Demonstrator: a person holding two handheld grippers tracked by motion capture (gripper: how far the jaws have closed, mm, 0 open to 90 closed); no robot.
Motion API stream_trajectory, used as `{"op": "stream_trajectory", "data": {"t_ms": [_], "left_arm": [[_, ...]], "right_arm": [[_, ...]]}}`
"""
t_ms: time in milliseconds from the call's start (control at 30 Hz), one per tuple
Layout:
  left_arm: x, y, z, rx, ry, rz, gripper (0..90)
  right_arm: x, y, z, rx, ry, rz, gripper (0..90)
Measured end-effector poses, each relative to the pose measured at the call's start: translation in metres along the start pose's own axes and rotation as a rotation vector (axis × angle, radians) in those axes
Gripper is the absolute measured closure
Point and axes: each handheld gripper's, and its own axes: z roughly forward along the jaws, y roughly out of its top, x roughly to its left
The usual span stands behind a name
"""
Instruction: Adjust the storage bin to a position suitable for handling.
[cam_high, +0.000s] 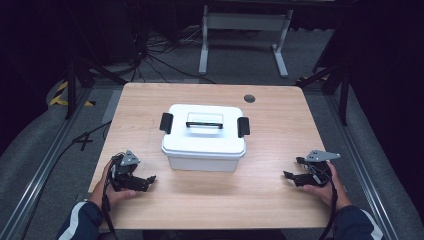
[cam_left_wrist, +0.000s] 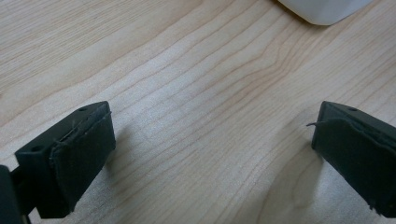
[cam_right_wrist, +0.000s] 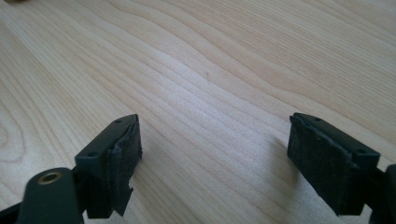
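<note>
From the high view, a white plastic storage box (cam_high: 204, 145) sits near the middle of the pale wood-grain bench (cam_high: 270, 200), a little toward the far edge. It is rectangular with rounded corners, its lid closed, with a black latch (cam_high: 166, 123) on one short side, another black latch (cam_high: 243, 127) on the other, and a flat carry handle (cam_high: 204, 121) lying on top. The left hand-held gripper (cam_high: 148, 183) rests near the bench's front-left corner and the right hand-held gripper (cam_high: 290, 177) near the front-right corner — both point inward toward the box but stand well apart from it.

In the left gripper view, the left hand-held gripper (cam_left_wrist: 212, 140) is released: its two black jaws, faced with matte, slightly frayed pads, stand wide with bare grain between them. A rounded white corner of the box (cam_left_wrist: 322, 9) shows at the top edge.

In the right gripper view, the right hand-held gripper (cam_right_wrist: 215, 149) is likewise released — blocky black jaws spread over smooth, wavy-grained wood, nothing between them.
</note>
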Motion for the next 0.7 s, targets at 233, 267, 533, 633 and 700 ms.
{"op": "stream_trajectory", "data": {"t_ms": [233, 267, 533, 633, 700], "left_arm": [[0.003, -0.001, -0.001, 0.003, -0.030, 0.025, 0.0], [0.003, -0.001, -0.001, 0.003, -0.030, 0.025, 0.0], [0.003, -0.001, -0.001, 0.003, -0.036, 0.019, 0.0], [0.004, -0.001, -0.001, 0.001, -0.032, 0.025, 0.0], [0.003, -0.001, -0.001, 0.003, -0.035, 0.018, 0.0]], "right_arm": [[-0.001, 0.001, 0.000, 0.007, 0.008, 0.003, 16.8], [-0.001, 0.001, 0.000, 0.009, 0.010, 0.004, 17.0], [0.003, 0.013, -0.007, 0.029, 0.044, -0.022, 25.6], [0.005, 0.022, -0.012, 0.022, 0.058, -0.040, 28.5], [0.007, 0.035, -0.018, 0.016, 0.078, -0.071, 30.4]]}}
